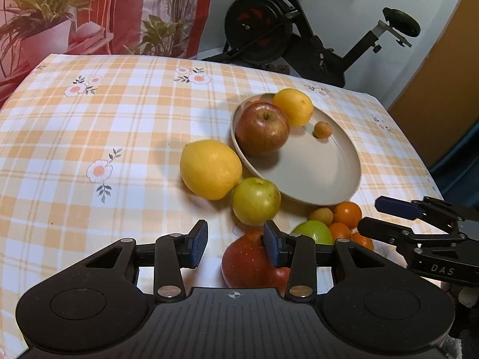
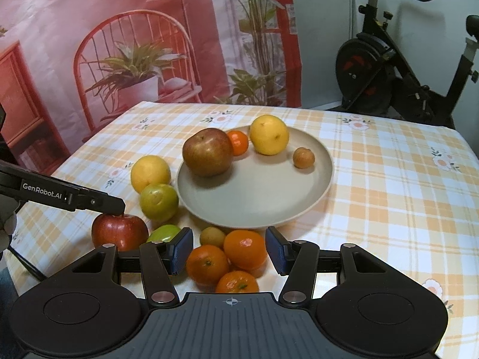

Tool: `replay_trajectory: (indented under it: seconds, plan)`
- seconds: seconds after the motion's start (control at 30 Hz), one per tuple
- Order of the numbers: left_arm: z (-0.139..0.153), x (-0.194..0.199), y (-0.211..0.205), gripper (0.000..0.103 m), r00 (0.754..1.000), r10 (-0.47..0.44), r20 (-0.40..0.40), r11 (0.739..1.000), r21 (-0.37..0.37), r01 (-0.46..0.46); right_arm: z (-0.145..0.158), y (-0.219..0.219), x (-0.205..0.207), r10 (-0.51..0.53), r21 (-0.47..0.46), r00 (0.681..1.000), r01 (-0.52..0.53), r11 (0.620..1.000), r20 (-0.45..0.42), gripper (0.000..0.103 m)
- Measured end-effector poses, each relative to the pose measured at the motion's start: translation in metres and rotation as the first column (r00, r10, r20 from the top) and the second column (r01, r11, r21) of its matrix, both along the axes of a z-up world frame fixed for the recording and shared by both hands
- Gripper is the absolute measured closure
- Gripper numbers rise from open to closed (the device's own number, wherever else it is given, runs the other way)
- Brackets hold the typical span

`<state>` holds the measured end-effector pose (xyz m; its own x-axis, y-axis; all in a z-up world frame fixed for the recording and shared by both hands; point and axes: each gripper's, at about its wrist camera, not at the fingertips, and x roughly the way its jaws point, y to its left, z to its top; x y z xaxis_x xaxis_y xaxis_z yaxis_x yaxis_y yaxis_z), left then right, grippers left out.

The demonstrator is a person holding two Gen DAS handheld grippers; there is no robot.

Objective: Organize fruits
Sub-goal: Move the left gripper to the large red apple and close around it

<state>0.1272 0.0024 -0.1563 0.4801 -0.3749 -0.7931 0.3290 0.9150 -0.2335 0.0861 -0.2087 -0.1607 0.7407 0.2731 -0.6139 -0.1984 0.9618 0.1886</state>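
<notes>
Listing the lot: one beige plate (image 2: 323, 179) on the checked tablecloth (image 2: 389, 197), holding a red-brown apple (image 2: 207, 152), a yellow citrus (image 2: 268, 134), a small orange (image 2: 238, 142) and a small brown fruit (image 2: 303, 157). Off the plate, along its near rim: a lemon (image 1: 210, 169), a green apple (image 1: 256, 200), a red apple (image 1: 250, 264), a second green fruit (image 1: 312, 232) partly hidden, a small tan fruit (image 2: 212, 236) and three mandarins (image 2: 244, 249) in a tight cluster. Left gripper (image 1: 236, 246): jaws apart, nothing clamped; the right-hand pad sits at the red apple's top, the apple lying off-centre rather than between the pads. Right gripper (image 2: 229, 252): jaws apart, poised over the mandarins, nothing clamped. Hazards, as judged: closing the left jaws from this offset would likely nudge the red apple aside, rolling it into the green fruit; the right jaws, straddling touching mandarins, could pinch two or scatter the cluster; round fruit set on the shallow plate may roll into those already there.
</notes>
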Motion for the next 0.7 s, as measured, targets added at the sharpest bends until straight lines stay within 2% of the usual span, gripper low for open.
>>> replay_trajectory:
  seconds: [0.7]
  plan:
    - [-0.005, -0.035, -0.002, 0.059, 0.997, -0.081, -0.018, 0.995, -0.065, 0.080, -0.007, 0.035, -0.030, 0.098, -0.017, 0.995, -0.098, 0.995, -0.031, 0.053]
